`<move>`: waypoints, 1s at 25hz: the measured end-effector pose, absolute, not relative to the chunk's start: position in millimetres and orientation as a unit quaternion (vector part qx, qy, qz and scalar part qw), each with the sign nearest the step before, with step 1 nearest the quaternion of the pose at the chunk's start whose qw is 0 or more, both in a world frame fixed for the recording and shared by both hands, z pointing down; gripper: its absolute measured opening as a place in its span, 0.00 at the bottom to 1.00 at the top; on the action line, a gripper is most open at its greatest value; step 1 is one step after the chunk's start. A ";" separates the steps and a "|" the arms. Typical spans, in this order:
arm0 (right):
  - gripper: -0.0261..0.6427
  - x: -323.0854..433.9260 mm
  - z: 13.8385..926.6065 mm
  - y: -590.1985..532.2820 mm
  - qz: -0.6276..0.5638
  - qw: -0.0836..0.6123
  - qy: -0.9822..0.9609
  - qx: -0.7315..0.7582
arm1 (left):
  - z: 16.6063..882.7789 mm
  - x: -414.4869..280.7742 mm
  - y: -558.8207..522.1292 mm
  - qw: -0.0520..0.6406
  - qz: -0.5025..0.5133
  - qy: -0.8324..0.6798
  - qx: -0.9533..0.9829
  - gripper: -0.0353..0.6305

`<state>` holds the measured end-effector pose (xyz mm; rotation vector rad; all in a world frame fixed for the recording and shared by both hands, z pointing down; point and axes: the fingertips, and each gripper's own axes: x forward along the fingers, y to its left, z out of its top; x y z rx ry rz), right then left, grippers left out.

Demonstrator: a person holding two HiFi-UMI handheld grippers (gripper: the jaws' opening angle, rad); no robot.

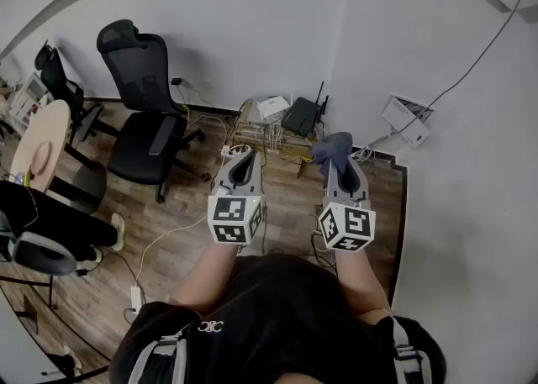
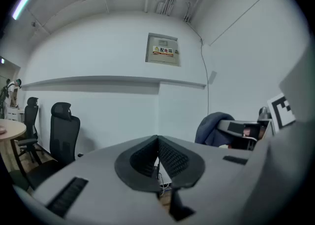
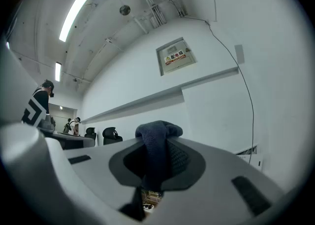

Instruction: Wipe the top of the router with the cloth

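The left tongs [image 1: 243, 155] are held closed, pad against pad, with nothing gripped between them; this is seen plainly in the left gripper view [image 2: 158, 156]. The right tongs [image 1: 340, 164] are clamped on the cloth [image 1: 333, 146], a dark blue bunch that is seen in the right gripper view [image 3: 158, 134] standing up between the pads and bulging above them. In the left gripper view the cloth [image 2: 212, 126] is also seen off to the right.

Both tongs are held side by side in front of the person, above the wooden floor [image 1: 181, 214], and are pointed toward the corner of the room. The router [image 1: 302, 116], black with upright aerials, is set on a low wooden counter [image 1: 250, 133] against the wall, beyond the tips of both tongs. The cloth is held apart from the router, just in front of it and to its right in the head view. A white device [image 1: 273, 106] is placed beside the router on the left, and cables are tangled around the counter. A black office chair [image 1: 143, 118] is stood well to the left.
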<state>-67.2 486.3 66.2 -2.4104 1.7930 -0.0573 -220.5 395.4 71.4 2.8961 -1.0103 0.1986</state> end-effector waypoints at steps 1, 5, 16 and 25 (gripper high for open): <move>0.09 -68.3 66.9 486.5 -0.020 0.068 0.596 -0.800 | 71.5 -220.9 396.3 0.034 0.065 -0.327 0.942 0.05; 0.09 -69.7 69.7 488.1 -0.024 0.068 0.598 -0.798 | 74.5 -218.3 400.2 0.037 0.069 -0.322 0.944 0.05; 0.09 -59.7 71.1 500.8 -0.034 0.081 0.602 -0.794 | 74.4 -199.9 413.1 0.033 0.075 -0.314 0.946 0.05; 0.09 -55.2 80.0 511.5 -0.036 0.072 0.619 -0.781 | 81.2 -184.0 435.4 0.032 0.086 -0.312 0.946 0.05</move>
